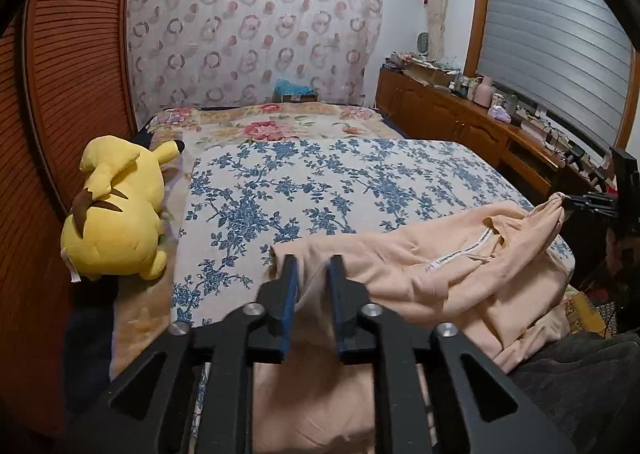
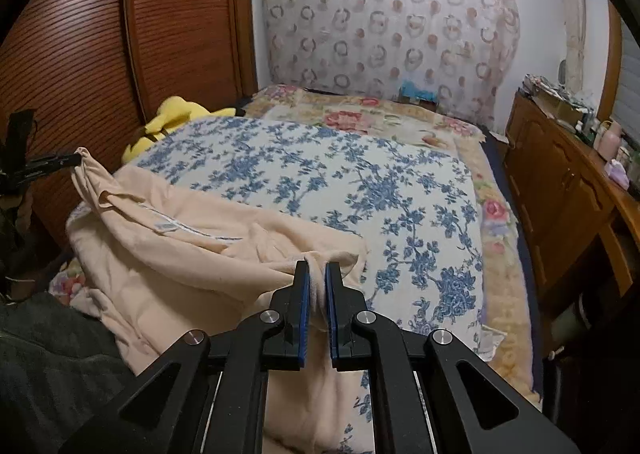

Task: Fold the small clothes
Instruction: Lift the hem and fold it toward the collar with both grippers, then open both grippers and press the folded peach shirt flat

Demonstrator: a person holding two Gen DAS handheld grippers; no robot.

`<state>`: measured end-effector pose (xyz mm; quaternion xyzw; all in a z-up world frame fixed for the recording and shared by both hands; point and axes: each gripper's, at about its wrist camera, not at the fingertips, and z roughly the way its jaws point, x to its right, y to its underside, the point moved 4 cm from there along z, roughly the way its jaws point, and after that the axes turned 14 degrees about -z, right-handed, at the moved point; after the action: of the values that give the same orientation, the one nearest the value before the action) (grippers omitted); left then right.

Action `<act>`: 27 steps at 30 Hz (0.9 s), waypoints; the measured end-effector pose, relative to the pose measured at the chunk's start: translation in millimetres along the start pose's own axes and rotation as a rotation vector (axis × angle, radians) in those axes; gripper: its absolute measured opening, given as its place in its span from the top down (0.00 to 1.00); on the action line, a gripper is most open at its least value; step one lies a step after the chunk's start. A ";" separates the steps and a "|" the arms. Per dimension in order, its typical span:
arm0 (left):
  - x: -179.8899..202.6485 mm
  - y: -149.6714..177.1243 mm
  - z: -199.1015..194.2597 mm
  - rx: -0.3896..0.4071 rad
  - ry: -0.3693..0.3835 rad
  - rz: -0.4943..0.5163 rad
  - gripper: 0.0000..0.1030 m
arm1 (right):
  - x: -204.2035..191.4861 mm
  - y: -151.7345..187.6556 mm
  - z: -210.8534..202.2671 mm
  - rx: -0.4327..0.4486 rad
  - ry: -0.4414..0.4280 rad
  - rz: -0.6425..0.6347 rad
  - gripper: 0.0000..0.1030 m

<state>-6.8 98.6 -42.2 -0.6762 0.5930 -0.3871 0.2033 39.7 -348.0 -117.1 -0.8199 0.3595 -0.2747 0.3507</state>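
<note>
A peach garment [image 1: 436, 274] lies bunched on the near part of a blue-flowered white sheet [image 1: 320, 182], its white neck tape facing up. My left gripper [image 1: 313, 268] is shut on a fold of the garment at its left edge. The right gripper [image 1: 576, 202] shows at the far right of the left wrist view, pinching another corner. In the right wrist view the right gripper [image 2: 317, 272] is shut on a fold of the garment [image 2: 192, 254], and the left gripper [image 2: 68, 161] holds the far left corner lifted off the sheet [image 2: 340, 174].
A yellow plush toy [image 1: 116, 214] lies left of the sheet by a wooden slatted wardrobe [image 1: 72, 74]. A wooden cabinet [image 1: 460, 114] with bottles and clutter runs along the right. A flowered blanket [image 1: 280, 122] covers the far bed.
</note>
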 end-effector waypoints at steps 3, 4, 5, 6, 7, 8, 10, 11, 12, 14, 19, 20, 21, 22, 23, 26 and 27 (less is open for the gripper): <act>-1.5 -2.9 -4.6 0.018 0.004 -0.001 0.65 | 6.8 -7.7 0.5 0.004 0.015 0.017 0.89; -1.4 -4.2 -5.7 0.023 0.009 0.000 0.59 | 9.1 -10.2 -0.7 0.010 0.021 0.019 0.89; -1.4 -5.6 -5.6 0.025 0.007 0.003 0.58 | 10.9 -12.6 -0.6 0.013 0.030 0.017 0.85; -0.9 -7.3 -4.3 0.025 -0.002 0.012 0.58 | 10.0 -14.4 2.5 0.013 0.044 0.014 0.77; -0.2 -8.8 -2.4 0.021 -0.008 0.019 0.55 | 11.6 -17.1 6.6 0.008 0.058 0.013 0.72; 0.5 -10.1 0.4 0.018 -0.013 0.026 0.50 | 10.8 -18.9 13.1 0.006 0.063 0.015 0.65; 1.3 -14.0 9.9 0.008 -0.010 0.036 0.37 | 9.9 -21.4 21.9 0.006 0.059 0.013 0.61; 2.7 -15.5 14.1 0.004 -0.007 0.039 0.33 | 9.9 -22.7 30.0 0.001 0.061 0.010 0.59; 3.4 -17.4 21.1 -0.005 -0.004 0.040 0.32 | 9.8 -22.3 36.8 -0.004 0.062 0.009 0.56; 4.5 -19.8 33.2 -0.023 0.000 0.047 0.31 | 11.7 -21.6 52.2 -0.021 0.046 0.018 0.56; -0.4 -23.2 68.7 -0.062 -0.037 0.047 0.31 | 19.7 -17.6 99.7 -0.100 0.006 0.032 0.56; -3.2 -23.3 76.5 -0.078 -0.041 0.037 0.31 | 21.7 -16.4 108.2 -0.117 0.001 0.036 0.56; -5.7 -22.9 84.1 -0.092 -0.048 0.031 0.31 | 23.3 -14.9 115.1 -0.133 0.002 0.040 0.56; -8.3 -22.1 89.2 -0.104 -0.055 0.027 0.31 | 24.0 -13.3 121.6 -0.146 0.002 0.039 0.56; -10.3 -21.2 94.8 -0.117 -0.060 0.024 0.31 | 25.1 -13.9 127.3 -0.156 0.002 0.037 0.56; -17.7 -16.4 109.0 -0.158 -0.086 0.012 0.31 | 28.5 -11.8 141.5 -0.174 -0.011 0.051 0.56; -19.8 -14.4 111.7 -0.168 -0.091 0.011 0.31 | 29.5 -11.2 144.5 -0.177 -0.016 0.056 0.56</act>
<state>87.9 100.1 -106.2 -0.7044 0.6172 -0.3037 0.1749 163.1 -311.0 -189.7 -0.8394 0.4023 -0.2255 0.2875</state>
